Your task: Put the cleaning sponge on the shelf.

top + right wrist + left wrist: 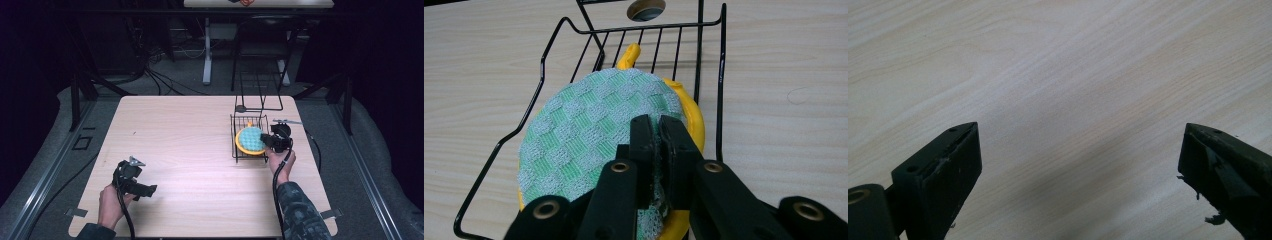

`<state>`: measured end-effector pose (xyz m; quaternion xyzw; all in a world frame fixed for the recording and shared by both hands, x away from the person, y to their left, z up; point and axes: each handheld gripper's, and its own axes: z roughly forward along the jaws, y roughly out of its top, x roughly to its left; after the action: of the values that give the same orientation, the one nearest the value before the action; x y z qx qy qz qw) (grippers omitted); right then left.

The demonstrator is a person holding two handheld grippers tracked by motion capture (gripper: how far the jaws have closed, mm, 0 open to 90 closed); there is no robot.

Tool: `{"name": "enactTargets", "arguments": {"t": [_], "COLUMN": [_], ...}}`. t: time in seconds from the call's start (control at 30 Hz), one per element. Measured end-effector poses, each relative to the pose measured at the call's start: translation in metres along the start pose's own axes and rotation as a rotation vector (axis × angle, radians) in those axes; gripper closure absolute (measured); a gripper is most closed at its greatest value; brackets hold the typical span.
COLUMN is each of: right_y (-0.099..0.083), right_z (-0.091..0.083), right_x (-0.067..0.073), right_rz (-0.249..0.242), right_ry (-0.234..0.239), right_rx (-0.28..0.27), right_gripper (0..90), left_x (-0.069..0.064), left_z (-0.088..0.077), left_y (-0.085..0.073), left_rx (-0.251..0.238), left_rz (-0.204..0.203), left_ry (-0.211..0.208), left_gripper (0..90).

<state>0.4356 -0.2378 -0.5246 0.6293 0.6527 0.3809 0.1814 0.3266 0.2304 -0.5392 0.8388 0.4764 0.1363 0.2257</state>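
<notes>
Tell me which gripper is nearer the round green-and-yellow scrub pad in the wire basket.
Right. The right gripper is shut on the scrub pad's near edge, inside the wire basket. The left gripper is open over bare table, far across from the pad.

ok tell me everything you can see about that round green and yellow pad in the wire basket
The round pad has a green-and-white checked mesh face, a soft yellow backing rim and a small yellow loop at its far edge. It looks like a fabric scrubber. It lies tilted in the black wire basket on the right of the wooden table, its far side against the basket's bars. The right gripper is shut on its near edge, pinching the mesh between the jaws.
</notes>
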Motion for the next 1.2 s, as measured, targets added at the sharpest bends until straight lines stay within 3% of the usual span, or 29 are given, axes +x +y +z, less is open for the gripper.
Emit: {"name": "enactTargets", "arguments": {"t": [0.3,0.87,1.03,1.2], "right_y": [0.002,0.011,0.011,0.010], "right_z": [-0.006,-0.035,-0.046,-0.054], "right_x": [0.001,0.003,0.008,0.011], "right_rz": [-0.028,-0.112,-0.138,-0.198], "right_ry": [0.006,0.067,0.086,0.107], "right_rx": [-0.011,0.020,0.028,0.039], "right_gripper": [71.7,22.0,14.8,10.5], "left_x": [0.000,-0.001,-0.001,-0.001], "left_z": [0.000,0.000,0.000,0.000], "left_y": [0.000,0.001,0.001,0.001], "left_rx": [0.000,-0.001,-0.002,-0.003], "left_rz": [0.002,-0.001,0.002,0.000], "left_ry": [0.001,0.000,0.000,0.000], "left_gripper": [3.8,3.8,3.8,3.7]}}
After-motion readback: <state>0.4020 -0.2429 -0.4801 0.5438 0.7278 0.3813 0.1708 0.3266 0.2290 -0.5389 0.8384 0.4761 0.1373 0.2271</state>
